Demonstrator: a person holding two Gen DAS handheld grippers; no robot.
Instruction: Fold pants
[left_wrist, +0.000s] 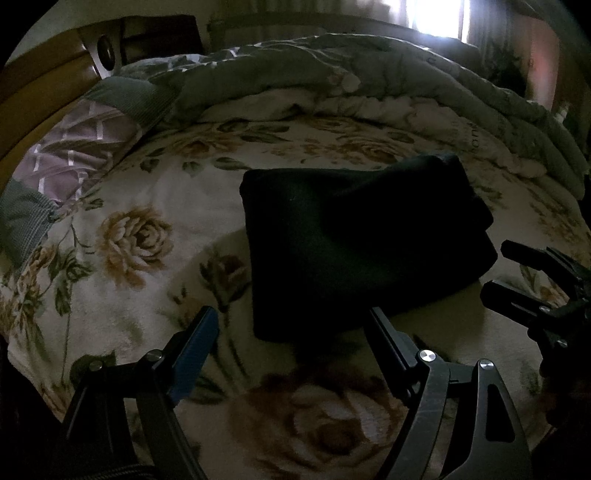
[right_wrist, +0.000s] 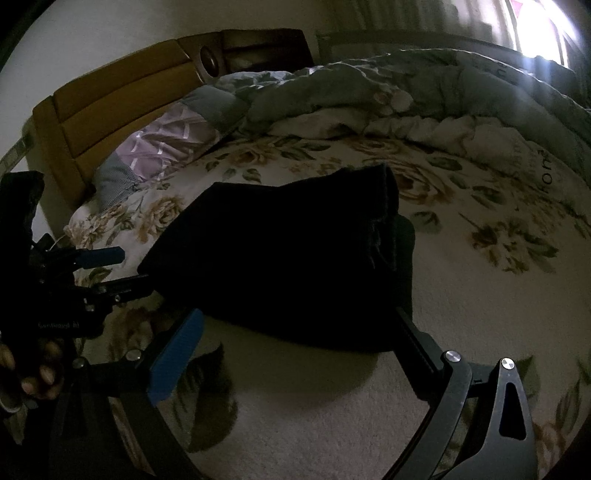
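Dark pants (left_wrist: 354, 243) folded into a compact rectangular bundle, lying flat on the floral blanket (left_wrist: 140, 206) near the middle of the bed, free of both tools. In the right wrist view, same bundle (right_wrist: 280, 258) with a thicker layered edge along its right side and a raised corner at the far end. Left gripper (left_wrist: 291, 332) hovering just short of the bundle's near edge, jaws spread wide, nothing between them; blue pad on the left finger (left_wrist: 195, 354) above bare blanket, the other finger close beside the bundle's near right corner, contact impossible to judge. Right gripper (right_wrist: 299, 328) likewise wide open and empty, its fingers straddling the near edge of the bundle from just in front. Right gripper also seen in the left wrist view (left_wrist: 517, 273) at the far right, just beside the bundle's right edge, fingers apart. Left gripper seen in the right wrist view (right_wrist: 125, 269) at the bundle's left edge, parted too, with a hand (right_wrist: 29, 369) wrapped around its handle. Rumpled green-grey quilt (left_wrist: 332, 74) heaped along the far side, purple lattice pillow (left_wrist: 74, 155) against the wooden headboard (right_wrist: 110, 110), bright window (left_wrist: 436, 18) beyond.
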